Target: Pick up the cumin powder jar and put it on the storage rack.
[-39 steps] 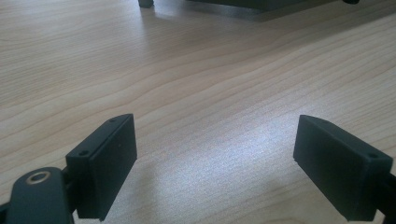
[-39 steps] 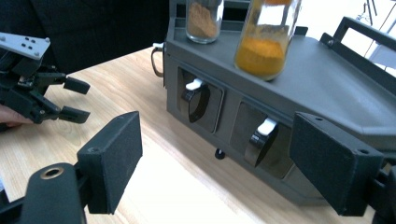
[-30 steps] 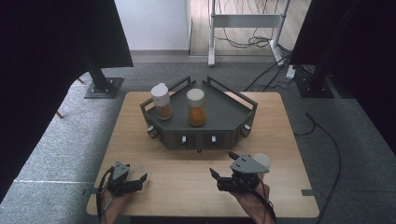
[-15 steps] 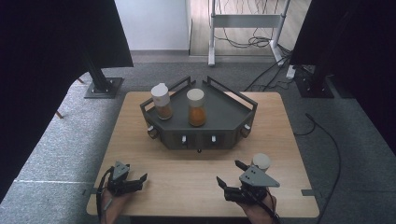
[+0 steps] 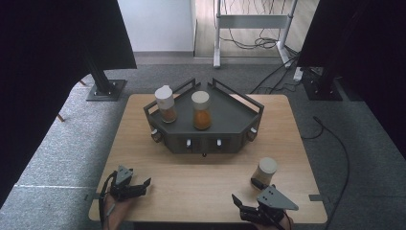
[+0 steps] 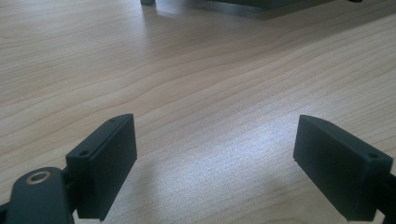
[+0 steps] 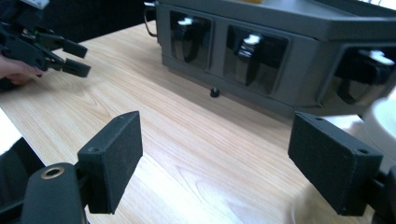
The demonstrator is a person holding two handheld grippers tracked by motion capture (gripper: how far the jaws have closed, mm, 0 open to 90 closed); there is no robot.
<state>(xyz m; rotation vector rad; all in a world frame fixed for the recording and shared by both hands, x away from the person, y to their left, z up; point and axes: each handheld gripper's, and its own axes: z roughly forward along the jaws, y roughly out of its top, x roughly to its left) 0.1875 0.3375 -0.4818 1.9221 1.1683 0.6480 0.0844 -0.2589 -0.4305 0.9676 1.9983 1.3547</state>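
While we hold the right gripper (image 5: 245,203) low at the table's (image 5: 201,182) near edge, jaws apart and empty, the white-lidded jar (image 5: 265,170) stands just beyond it, right of the jaws. Its contents are hard to make out.

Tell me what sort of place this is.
Probably a lab or studio set up for recording handling work, not a home. A bare wooden table stands on grey carpet, dark screens on metal stands flank it, and cables trail across the floor behind.
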